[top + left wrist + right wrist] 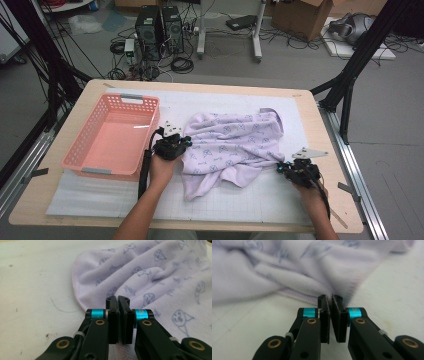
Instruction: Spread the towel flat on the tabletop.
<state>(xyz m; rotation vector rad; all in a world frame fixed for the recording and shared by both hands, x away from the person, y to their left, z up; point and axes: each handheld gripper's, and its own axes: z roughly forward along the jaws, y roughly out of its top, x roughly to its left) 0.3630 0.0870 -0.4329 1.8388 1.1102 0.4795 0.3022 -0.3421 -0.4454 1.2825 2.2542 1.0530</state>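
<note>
Two hand-held grippers work a lilac towel [235, 145] that lies crumpled near the middle of the counter [50, 195], on a white gridded mat [260, 200]. The towel carries a repeating blue-grey print of small cartoon figures with short strokes beside them that may be lettering; in the left gripper view the print is clear enough to see the figures, but no word can be read. No brand or label shows on the towel, the grippers or the basket.

At the towel's left edge, the left gripper [172, 145] has its fingers [112, 312] shut together; towel cloth [155, 277] lies against their tips and under them, and whether a fold is pinched between the pads cannot be told from that view. At the towel's right near corner, the right gripper [295, 170] has its fingers [339, 315] closed too, with the hemmed edge of the towel [294, 270] running right up to their tips; the cloth there is blurred, so a pinch on the hem cannot be confirmed.

A pink plastic basket [80, 147] with a slotted wall stands on the left side of the counter, just beside the left gripper and apart from the towel. Beyond the far edge of the counter, on the floor, stand two black computer towers [160, 30] among loose cables, and a cardboard box [300, 17] sits further right.
</note>
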